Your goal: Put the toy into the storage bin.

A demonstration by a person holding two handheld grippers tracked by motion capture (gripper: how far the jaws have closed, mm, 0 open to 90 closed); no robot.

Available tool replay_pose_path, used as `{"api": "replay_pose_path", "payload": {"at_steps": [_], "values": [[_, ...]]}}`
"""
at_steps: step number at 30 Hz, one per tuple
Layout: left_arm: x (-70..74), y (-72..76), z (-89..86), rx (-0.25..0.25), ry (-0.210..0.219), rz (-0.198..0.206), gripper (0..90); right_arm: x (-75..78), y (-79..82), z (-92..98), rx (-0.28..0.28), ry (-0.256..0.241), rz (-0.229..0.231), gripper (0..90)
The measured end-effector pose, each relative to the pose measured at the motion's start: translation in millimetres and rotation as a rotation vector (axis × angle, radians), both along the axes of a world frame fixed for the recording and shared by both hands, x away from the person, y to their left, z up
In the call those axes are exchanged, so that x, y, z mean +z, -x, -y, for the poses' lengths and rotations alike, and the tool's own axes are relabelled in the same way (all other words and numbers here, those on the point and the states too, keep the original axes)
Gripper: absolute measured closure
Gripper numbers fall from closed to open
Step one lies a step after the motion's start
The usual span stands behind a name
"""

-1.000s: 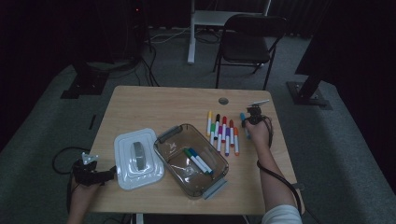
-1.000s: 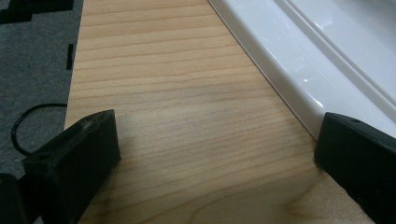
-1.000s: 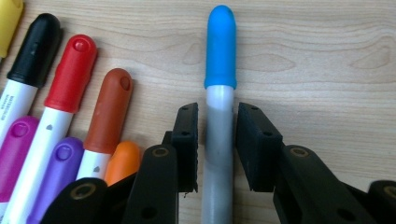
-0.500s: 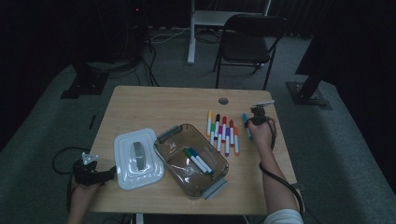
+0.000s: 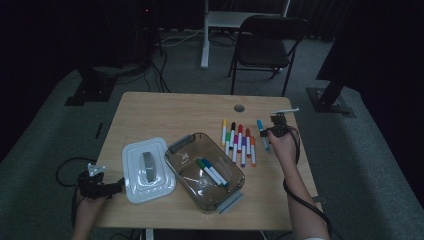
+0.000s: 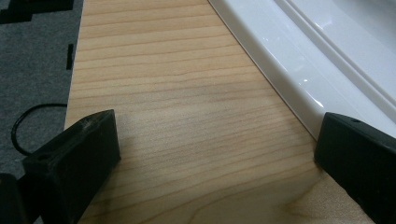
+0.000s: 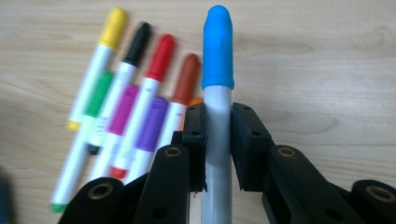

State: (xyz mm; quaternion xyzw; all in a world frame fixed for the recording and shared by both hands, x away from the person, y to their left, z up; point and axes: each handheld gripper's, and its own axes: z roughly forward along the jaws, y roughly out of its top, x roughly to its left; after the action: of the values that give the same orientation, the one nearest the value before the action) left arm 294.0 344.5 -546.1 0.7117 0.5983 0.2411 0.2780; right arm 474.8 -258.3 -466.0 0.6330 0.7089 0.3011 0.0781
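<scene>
Right gripper (image 7: pixel 218 140) clenched on the blue-capped marker (image 7: pixel 217 56), just right of the marker row (image 5: pixel 238 142) on the table (image 5: pixel 165 115).

The right gripper view shows both jaws pressed against the marker's grey barrel, cap pointing away; the high view shows what it cannot: the clear container (image 5: pixel 206 172) with markers inside and the white lid (image 5: pixel 147 170) beside it; the left gripper (image 6: pixel 219 154) sits released, jaws wide over bare wood at the lid's rim; no writing is legible.
</scene>
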Motion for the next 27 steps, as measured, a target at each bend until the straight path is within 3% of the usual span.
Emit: {"api": "replay_pose_path", "payload": {"at_steps": [2,10,17,27], "values": [[0.0,0.0,0.0,0.000,0.000,0.000,0.6,7.0,5.8,-3.2,0.023,-0.027,0.009,76.9],[0.0,0.0,0.0,0.000,0.000,0.000,0.6,30.4,30.7,-20.2,0.094,-0.046,0.065,76.9],[0.0,0.0,0.0,0.000,0.000,0.000,0.6,62.0,55.5,-43.8,0.185,-0.083,0.128,76.9],[0.0,0.0,-0.1,-0.001,-0.001,0.000,0.6,91.0,79.2,-74.6,0.299,-0.122,0.192,76.9]]}}
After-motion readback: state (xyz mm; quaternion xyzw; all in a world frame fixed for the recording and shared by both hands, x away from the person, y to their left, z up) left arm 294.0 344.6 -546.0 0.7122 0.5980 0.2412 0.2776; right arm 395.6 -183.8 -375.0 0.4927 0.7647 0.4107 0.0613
